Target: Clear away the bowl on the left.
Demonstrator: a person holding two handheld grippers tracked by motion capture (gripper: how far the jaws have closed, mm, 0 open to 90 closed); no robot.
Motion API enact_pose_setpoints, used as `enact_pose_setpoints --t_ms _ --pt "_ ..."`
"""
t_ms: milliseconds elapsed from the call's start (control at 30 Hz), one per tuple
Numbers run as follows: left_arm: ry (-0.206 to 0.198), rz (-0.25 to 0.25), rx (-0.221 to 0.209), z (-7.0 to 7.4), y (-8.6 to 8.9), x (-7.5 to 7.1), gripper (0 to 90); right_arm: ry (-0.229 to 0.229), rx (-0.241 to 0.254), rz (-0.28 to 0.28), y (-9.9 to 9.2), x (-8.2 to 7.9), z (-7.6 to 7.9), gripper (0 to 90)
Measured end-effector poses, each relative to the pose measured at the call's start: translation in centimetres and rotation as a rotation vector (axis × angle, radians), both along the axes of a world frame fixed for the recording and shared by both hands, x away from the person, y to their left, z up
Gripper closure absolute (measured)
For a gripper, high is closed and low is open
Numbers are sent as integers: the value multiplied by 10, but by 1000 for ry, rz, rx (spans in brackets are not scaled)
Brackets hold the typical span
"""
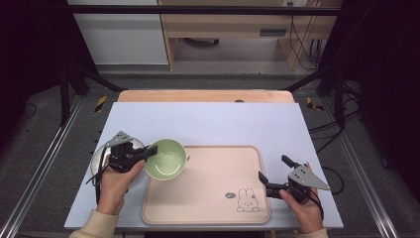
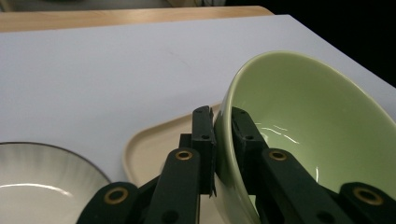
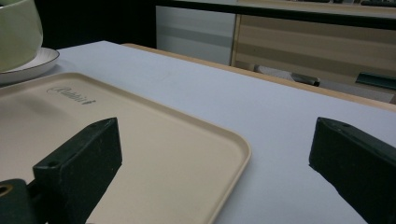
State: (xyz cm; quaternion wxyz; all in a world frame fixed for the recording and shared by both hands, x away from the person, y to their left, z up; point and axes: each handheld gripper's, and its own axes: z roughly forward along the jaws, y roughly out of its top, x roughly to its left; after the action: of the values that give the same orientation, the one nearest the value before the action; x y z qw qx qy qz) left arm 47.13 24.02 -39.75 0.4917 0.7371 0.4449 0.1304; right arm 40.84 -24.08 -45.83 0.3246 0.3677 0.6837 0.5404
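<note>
Green bowl (image 1: 166,158): glazed, pale green, empty. Held over the near-left corner of the tray (image 1: 213,198), tipped, its mouth turned up and toward the tray's middle. Whether its foot touches the tray cannot be told. Being round, it has no long axis; the axis that counts is the line from the pinched rim across the mouth, which points toward the tray's centre.

Left gripper (image 1: 147,151): closed on the bowl's rim at the side facing away from the tray. In the left gripper view one jaw lies against the outer wall and the other inside the bowl (image 2: 308,126), the rim clamped between them. The bowl lies straight ahead of this gripper, toward the tray.

White plate (image 1: 99,157): dark-edged, on the table just off the tray's left side, under and behind the left hand (image 1: 115,184).

Right gripper (image 1: 273,174): jaws spread wide, holding nothing, at the tray's right edge, well apart from the bowl. Right hand (image 1: 303,208) just off the tray's near-right corner.

Judgement: the left gripper alone governs the bowl; any lowering would likely go down and inward, onto the bare tray ahead.

Table (image 1: 208,124): pale blue-grey top beneath all.
</note>
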Motion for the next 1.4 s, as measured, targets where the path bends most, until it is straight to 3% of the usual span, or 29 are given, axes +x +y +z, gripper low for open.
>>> enact_pose_setpoints --t_ms 367,900,1400 --pt "14 -20 -5 -5 -14 2 819 3 -5 -6 -2 2 -2 27" --pt "82 -116 17 -32 -61 9 818 14 -16 6 2 3 -4 29" --pt "95 -132 22 -41 -70 8 818 19 -20 12 4 3 -4 29"
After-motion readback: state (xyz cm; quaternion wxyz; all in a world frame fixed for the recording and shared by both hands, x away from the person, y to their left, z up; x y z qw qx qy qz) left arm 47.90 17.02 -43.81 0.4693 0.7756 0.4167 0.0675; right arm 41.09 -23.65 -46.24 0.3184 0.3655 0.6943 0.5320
